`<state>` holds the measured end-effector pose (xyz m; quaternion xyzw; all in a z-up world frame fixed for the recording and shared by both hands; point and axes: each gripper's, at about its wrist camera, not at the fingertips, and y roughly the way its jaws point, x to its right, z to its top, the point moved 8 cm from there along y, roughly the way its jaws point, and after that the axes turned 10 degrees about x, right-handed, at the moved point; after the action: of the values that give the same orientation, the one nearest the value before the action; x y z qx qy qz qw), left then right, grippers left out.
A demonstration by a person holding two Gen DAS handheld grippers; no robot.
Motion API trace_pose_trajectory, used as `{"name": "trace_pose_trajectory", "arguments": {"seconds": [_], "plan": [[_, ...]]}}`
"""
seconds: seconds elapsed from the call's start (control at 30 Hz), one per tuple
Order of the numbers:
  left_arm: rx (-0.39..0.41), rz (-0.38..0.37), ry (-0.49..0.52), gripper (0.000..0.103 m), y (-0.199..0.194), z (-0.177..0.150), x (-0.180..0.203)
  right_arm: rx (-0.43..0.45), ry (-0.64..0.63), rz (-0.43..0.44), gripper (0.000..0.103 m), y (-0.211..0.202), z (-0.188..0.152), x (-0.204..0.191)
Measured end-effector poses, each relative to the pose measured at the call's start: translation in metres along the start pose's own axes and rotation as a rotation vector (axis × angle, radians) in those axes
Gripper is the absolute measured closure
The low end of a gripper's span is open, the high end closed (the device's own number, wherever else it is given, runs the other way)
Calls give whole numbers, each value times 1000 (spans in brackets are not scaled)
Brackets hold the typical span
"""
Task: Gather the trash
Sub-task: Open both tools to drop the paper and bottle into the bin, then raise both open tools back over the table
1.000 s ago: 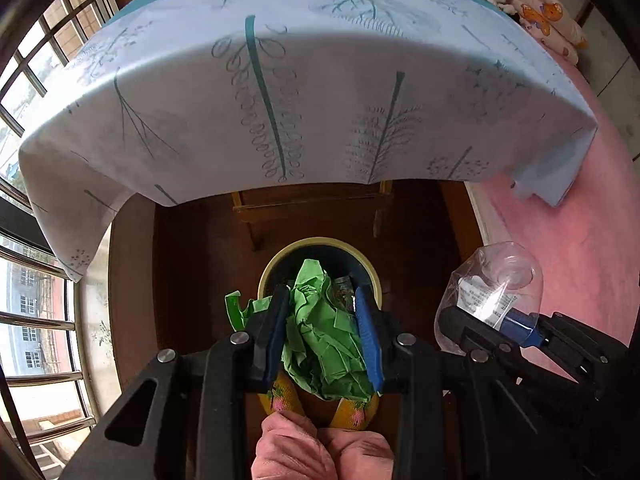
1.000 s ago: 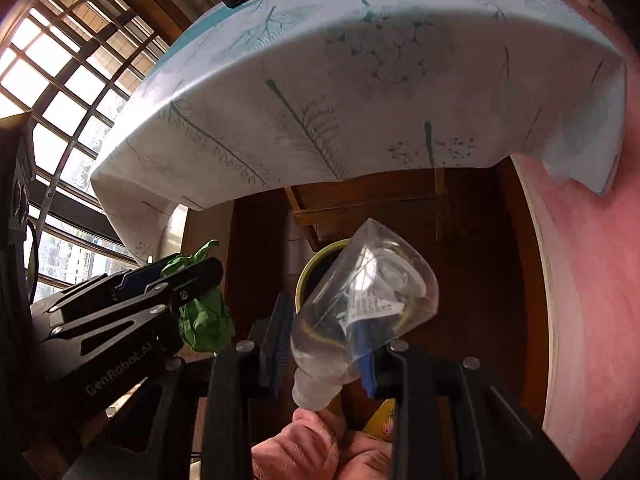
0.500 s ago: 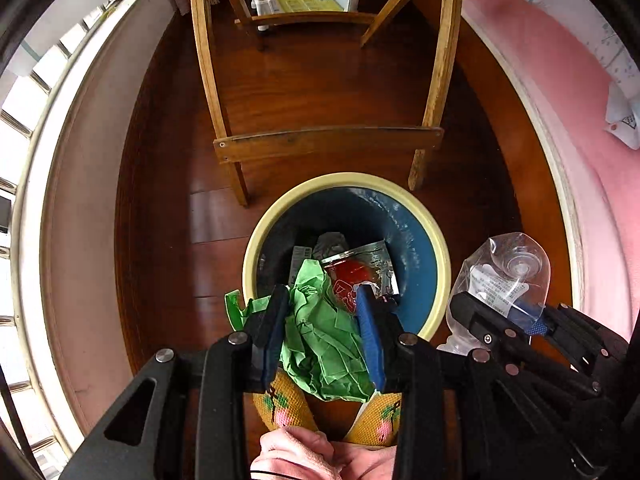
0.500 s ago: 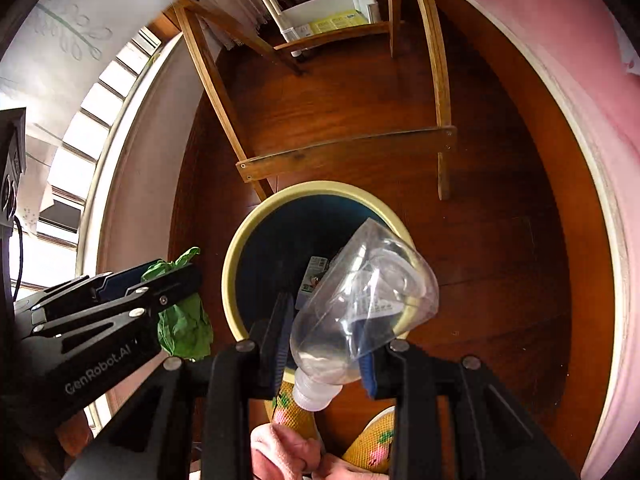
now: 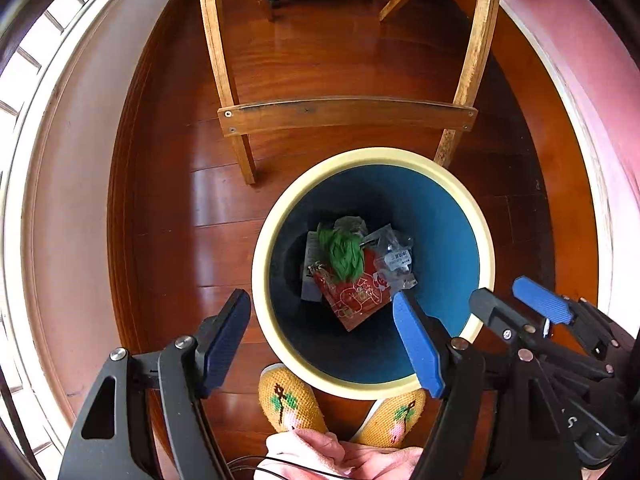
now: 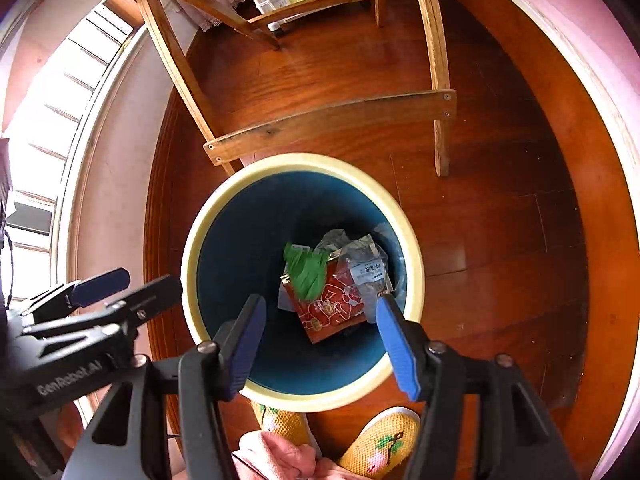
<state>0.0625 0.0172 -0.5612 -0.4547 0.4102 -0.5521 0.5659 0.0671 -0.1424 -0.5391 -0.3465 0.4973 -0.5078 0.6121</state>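
Your left claw (image 5: 322,334) and right claw (image 6: 320,336) have just sprung open, empty, over the bin (image 5: 276,216), so fetch more trash.

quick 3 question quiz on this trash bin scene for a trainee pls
1. True or false: the left tool grips the green paper wad.
2. Which lies inside the bin? A) red packet B) slipper C) chair leg
3. Fill in: the clear plastic bottle lies in the bin to the ___ of the green wad, seen from the right wrist.

Key
1. False: both tools stand open with nothing between them, their jaws having just opened; the right tool also hovers over the bin.
2. A
3. right
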Motion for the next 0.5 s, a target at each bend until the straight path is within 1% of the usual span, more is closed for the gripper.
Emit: {"name": "trace_pose_trajectory", "arguments": {"seconds": [0.1, 0.2, 0.33, 0.5], "plan": [[0, 9, 8, 31, -7, 2, -1, 9, 1, 2, 45, -8, 5, -1], [-7, 13, 11, 31, -25, 6, 0, 11, 10, -6, 45, -22, 12, -4], [-22, 4, 17, 31, -66, 10, 3, -3, 42, -7, 45, -59, 17, -11], [-53, -17, 31, 31, -136, 14, 6, -33, 54, -11, 45, -122, 24, -31]]}}
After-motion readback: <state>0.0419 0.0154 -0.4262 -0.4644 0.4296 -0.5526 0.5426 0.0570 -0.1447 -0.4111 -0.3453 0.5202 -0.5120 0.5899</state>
